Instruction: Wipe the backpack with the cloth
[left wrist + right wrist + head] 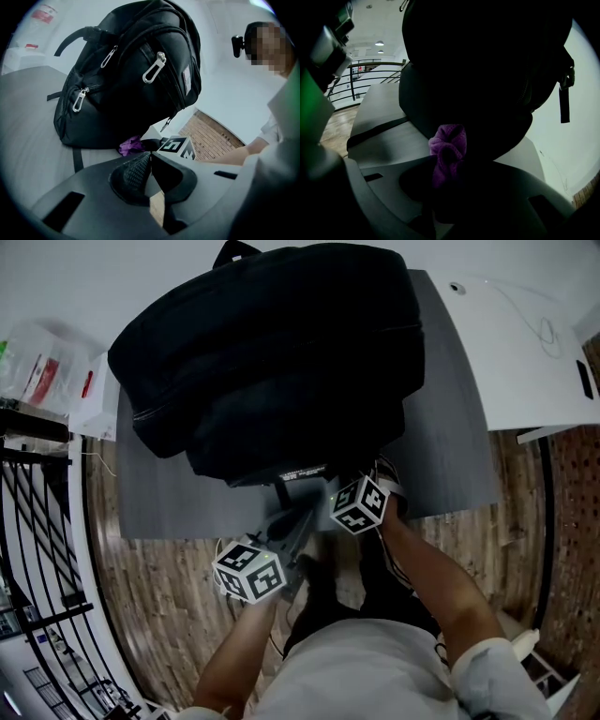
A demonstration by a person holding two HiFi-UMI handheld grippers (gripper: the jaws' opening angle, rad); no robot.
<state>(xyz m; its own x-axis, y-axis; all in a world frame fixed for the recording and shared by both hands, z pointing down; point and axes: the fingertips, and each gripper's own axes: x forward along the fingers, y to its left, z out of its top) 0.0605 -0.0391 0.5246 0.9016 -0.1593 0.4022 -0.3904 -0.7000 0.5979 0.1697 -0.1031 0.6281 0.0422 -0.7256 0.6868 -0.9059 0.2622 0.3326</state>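
- The right hand-held gripper (447, 168) is clamping its jaws on the cloth (448, 145), a purple bunch that is sticking out past the tips.
- The cloth is sitting right against the low near side of the backpack (487, 70), just above the worktop (389, 140); whether it is pressing on the fabric is not clear.
- In the head view this gripper's marker cube (359, 503) is showing at the worktop's near edge, with its tips hidden under the backpack's overhang.
- The left hand-held gripper (151, 157) is holding its jaws together with nothing between them.
- It is hanging just beside the right one, off the near edge and toward the near left corner, pointing at the backpack and apart from it.
- From its view the cloth (131, 145) is showing at the backpack's base, next to the right gripper's cube (176, 146).
- The backpack (272, 362), black, is lying across the middle of the grey worktop (450, 427), reaching from near the far edge almost to the near edge.
- Its silver zipper pulls (153, 69) are hanging on the side facing the left gripper, and a strap (77, 159) is lying flat on the worktop below it.
- A white table (525, 352) is adjoining the worktop's right edge, and wooden floor (159, 577) is showing below the near edge.
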